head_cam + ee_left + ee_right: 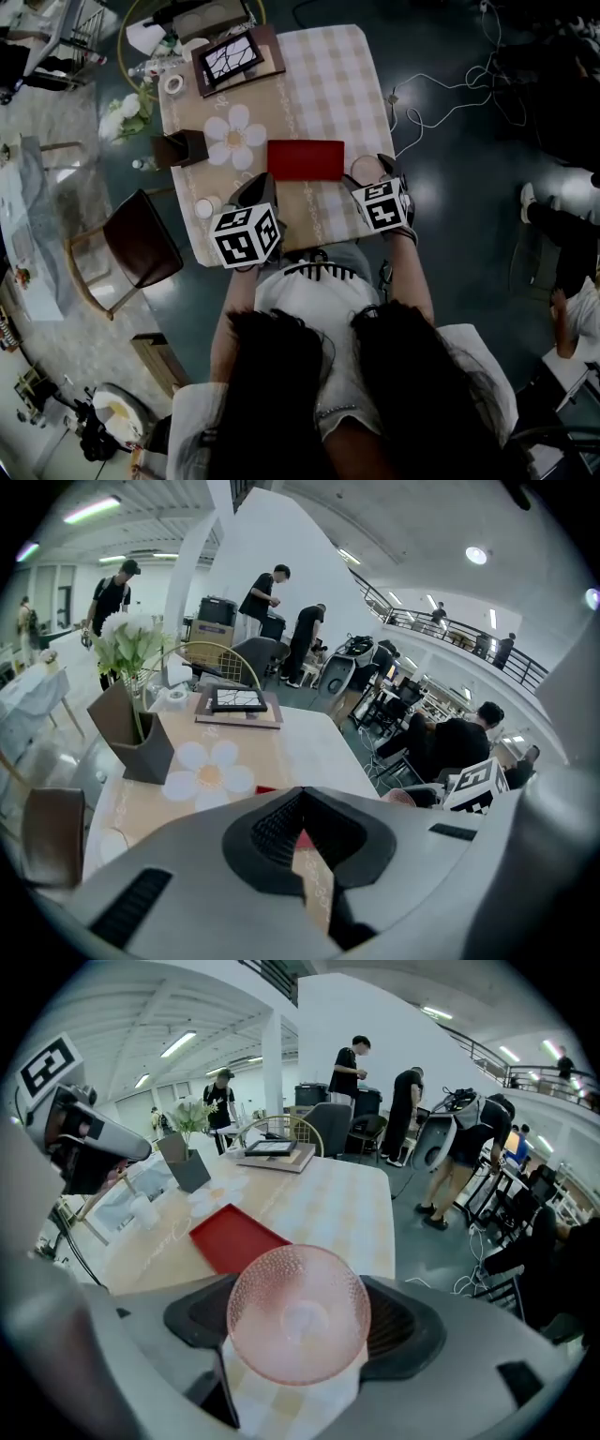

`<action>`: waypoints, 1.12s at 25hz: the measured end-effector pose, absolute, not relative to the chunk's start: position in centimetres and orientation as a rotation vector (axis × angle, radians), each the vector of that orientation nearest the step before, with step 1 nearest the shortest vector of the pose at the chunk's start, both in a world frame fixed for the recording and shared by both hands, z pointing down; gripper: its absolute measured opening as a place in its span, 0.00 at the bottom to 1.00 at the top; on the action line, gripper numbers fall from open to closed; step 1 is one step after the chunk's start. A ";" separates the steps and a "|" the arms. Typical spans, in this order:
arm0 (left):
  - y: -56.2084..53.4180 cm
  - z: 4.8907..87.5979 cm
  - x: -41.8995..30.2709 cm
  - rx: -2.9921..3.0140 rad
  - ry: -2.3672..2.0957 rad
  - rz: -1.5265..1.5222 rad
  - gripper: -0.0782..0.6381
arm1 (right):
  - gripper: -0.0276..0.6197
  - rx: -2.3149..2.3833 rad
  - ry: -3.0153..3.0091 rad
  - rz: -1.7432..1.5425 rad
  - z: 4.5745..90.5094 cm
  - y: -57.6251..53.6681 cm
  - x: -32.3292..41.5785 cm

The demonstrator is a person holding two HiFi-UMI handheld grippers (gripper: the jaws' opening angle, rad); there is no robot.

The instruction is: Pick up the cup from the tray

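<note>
Right gripper [300, 1327] pinches the cup [298, 1312]: jaws spread to the cup's width, one on each side of it. The cup is pink, dimpled glass, and its round face is turned toward the right gripper view's camera. In the head view this gripper [371, 174] sits over the near right part of the counter [328, 84], with the cup [366, 170] only partly visible at its tip. The cup is off the tray [305, 159], just beside the tray's right end. The tray is red, flat and rectangular, and lies on the checked cloth near the counter's middle; the right gripper view shows it [230, 1237] beyond the cup and to the left. Left gripper [300, 836] has its jaws pressed nearly together, with only a thin slit between them that shows the counter and a bit of red tray; nothing is held. In the head view it [255, 189] hovers over the near edge, just left of the tray. Further back on the counter are a flower-shaped mat [234, 136], a brown box [183, 148], a roll of tape [172, 84] and a framed picture [230, 58]. A brown chair [141, 239] stands at the left side.
</note>
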State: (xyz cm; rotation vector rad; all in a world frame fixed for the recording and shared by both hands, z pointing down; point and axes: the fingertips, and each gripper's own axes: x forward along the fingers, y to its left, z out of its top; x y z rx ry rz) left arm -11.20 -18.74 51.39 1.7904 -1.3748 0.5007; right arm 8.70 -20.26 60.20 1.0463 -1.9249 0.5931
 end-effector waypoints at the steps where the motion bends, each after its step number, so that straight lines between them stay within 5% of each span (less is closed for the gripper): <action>1: -18.7 51.4 -10.9 1.793 -1.369 0.504 0.12 | 0.67 1.053 -1.919 0.603 60.4 -20.1 9.1; 28: -18.6 51.7 -10.2 1.789 -1.406 0.538 0.12 | 0.67 1.071 -1.939 0.679 60.9 -18.7 10.5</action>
